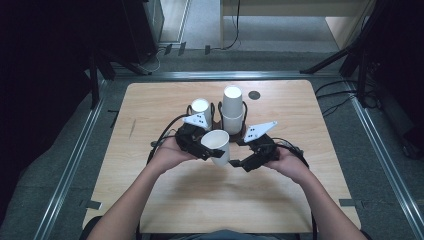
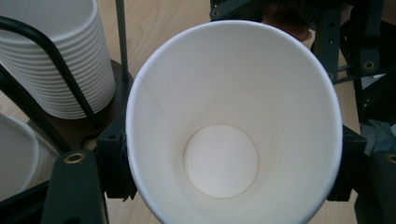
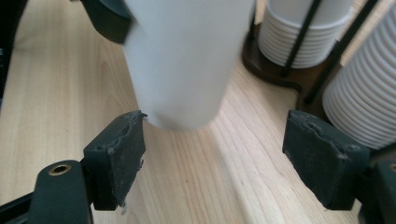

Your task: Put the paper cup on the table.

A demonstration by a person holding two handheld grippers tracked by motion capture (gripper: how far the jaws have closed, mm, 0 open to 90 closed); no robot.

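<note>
**White paper cup held between two handheld grippers above a wooden table**

No brand, label or writing could be read on anything in view.

Nearest the person, two forearms came in from the bottom of the high view, each hand holding a black gripper. The left gripper (image 1: 206, 148) was clamped on a white paper cup (image 1: 217, 146), its two jaws pressing the cup's outer wall on opposite sides just below the rim. In the left gripper view the cup (image 2: 233, 126) faced the camera mouth-first, showing a plain white inside, a thin seam down one side and a round flat bottom.

The right gripper (image 1: 239, 163) sat just beside the cup's lower end. In the right gripper view its jaws stood wide apart, with the cup's base (image 3: 184, 65) between and slightly beyond them; one jaw's tip looked very near the base, though contact could not be made out. The cup hung above the light wooden table (image 1: 165, 200), tilted, near its middle.

Farther off, just behind the grippers, stood a dark wire rack (image 1: 218, 116) holding two stacks of white cups (image 1: 232, 107), upside down.
</note>
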